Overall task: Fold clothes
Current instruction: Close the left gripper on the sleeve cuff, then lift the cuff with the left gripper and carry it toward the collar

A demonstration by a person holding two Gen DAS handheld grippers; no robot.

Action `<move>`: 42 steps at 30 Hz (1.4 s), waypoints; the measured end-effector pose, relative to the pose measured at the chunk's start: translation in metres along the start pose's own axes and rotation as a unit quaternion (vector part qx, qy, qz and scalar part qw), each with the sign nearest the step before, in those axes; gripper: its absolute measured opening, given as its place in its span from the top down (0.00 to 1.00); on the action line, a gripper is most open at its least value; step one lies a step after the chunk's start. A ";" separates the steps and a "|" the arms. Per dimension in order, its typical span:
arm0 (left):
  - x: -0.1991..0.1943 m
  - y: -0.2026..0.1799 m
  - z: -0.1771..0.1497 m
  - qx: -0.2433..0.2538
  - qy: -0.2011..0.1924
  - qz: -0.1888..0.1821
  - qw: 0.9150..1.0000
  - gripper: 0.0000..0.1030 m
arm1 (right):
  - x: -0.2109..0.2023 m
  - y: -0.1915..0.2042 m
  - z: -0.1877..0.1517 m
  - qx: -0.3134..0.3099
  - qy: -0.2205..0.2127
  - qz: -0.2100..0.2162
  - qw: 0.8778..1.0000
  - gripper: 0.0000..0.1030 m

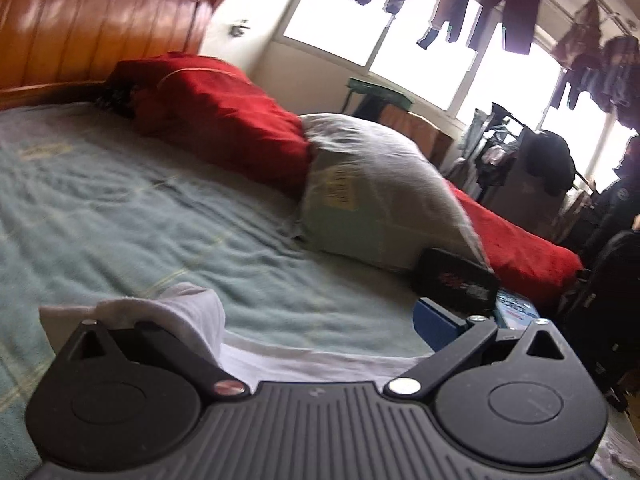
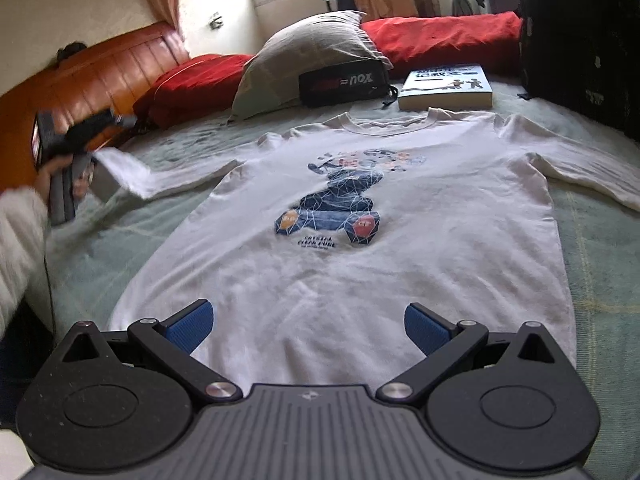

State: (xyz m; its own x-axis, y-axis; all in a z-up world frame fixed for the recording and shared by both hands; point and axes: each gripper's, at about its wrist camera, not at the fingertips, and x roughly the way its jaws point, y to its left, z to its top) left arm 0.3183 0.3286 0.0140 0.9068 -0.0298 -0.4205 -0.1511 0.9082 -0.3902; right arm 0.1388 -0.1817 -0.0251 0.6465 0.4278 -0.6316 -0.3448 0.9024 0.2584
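A white T-shirt (image 2: 360,264) with a blue graphic lies flat, front up, on the green bedspread (image 2: 600,264), collar toward the pillows. Just above its hem my right gripper (image 2: 310,328) is open, both blue pads over the cloth with nothing between them. At the shirt's left side a hand holds my left gripper (image 2: 80,148), blurred. In the left wrist view the left gripper (image 1: 312,320) has its fingers spread wide. The white sleeve (image 1: 172,312) drapes over its left finger and hides that pad; the right blue pad (image 1: 438,322) is bare.
A grey pillow (image 2: 312,52), red pillows (image 2: 440,40), a black pouch (image 2: 344,84) and a book (image 2: 446,86) lie beyond the collar. A wooden headboard (image 2: 100,72) stands at the left, a dark bag (image 2: 580,40) at the right. Clothes hang by the window (image 1: 500,4).
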 end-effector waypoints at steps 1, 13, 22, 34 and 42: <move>-0.001 -0.008 0.002 0.005 0.003 -0.003 1.000 0.01 | -0.002 0.000 -0.001 -0.005 -0.001 0.000 1.000 0.00; 0.004 -0.095 0.018 0.031 0.028 -0.036 0.998 0.01 | -0.025 -0.009 -0.013 -0.024 0.002 0.008 1.000 0.00; 0.016 -0.162 0.018 0.048 0.059 -0.055 0.996 0.01 | -0.034 -0.019 -0.023 -0.031 -0.001 0.013 0.999 0.00; 0.040 -0.251 0.004 0.084 0.086 -0.071 0.990 0.01 | -0.046 -0.048 -0.031 -0.011 -0.012 0.018 1.000 0.00; 0.063 -0.307 -0.008 0.104 0.105 -0.082 0.986 0.01 | -0.051 -0.068 -0.034 0.007 -0.020 0.025 0.999 0.00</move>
State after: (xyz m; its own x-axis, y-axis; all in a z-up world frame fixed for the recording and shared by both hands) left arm 0.4188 0.0444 0.1006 0.8082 -0.2482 -0.5341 0.0936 0.9494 -0.2997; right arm 0.1061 -0.2669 -0.0356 0.6557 0.4739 -0.5879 -0.3684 0.8804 0.2987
